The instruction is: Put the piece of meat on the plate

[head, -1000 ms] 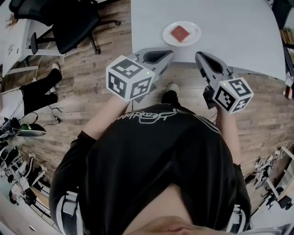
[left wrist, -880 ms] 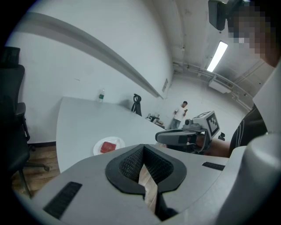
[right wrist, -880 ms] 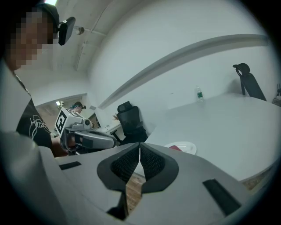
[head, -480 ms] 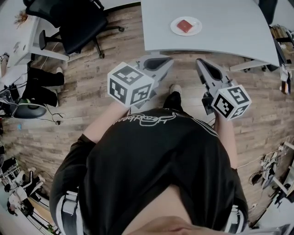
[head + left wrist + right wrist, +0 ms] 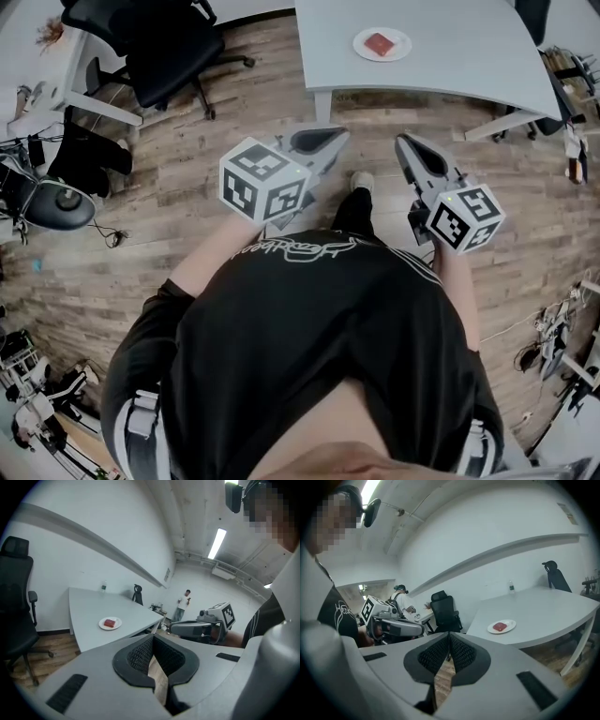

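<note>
Plate (image 5: 401,45) with meat (image 5: 379,44) farther off

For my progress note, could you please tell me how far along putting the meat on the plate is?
Done: the piece of meat lies on the plate on the table. In hand: nothing; the left gripper and right gripper have jaws closed and empty, over the floor, short of the table. Left: nothing visible.
</note>
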A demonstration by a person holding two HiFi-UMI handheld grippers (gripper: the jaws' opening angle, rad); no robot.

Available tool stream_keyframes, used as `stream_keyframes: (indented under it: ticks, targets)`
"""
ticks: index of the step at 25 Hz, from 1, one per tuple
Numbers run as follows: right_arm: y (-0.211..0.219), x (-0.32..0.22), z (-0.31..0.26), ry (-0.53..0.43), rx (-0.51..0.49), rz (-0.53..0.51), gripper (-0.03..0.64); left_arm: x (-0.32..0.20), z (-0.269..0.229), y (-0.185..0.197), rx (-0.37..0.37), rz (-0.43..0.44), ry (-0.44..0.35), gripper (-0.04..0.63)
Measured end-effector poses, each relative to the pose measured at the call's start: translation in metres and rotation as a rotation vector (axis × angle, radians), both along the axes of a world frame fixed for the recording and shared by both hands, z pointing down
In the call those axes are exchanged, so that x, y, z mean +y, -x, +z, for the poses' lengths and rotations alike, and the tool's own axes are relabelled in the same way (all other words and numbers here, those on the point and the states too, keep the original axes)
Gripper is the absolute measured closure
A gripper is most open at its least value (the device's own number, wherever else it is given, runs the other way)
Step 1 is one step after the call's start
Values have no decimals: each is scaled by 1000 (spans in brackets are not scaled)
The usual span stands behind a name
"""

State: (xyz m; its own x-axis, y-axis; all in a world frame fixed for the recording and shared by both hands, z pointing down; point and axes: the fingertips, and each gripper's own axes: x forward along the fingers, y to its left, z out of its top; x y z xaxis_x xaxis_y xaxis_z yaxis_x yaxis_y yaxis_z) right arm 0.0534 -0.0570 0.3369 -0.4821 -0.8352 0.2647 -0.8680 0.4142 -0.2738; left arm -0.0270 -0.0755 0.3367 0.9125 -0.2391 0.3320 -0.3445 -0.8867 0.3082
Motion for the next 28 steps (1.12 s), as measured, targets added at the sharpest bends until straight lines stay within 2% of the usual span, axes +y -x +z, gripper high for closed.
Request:
stream_keyframes:
  ticks: [13,28]
  targets:
    - [19,47,16,21,27,8,606,43,3,12,-15,33,-28,588]
    - [8,66,15,19,46,40,606,57,0,-2,-26,74,-32,588]
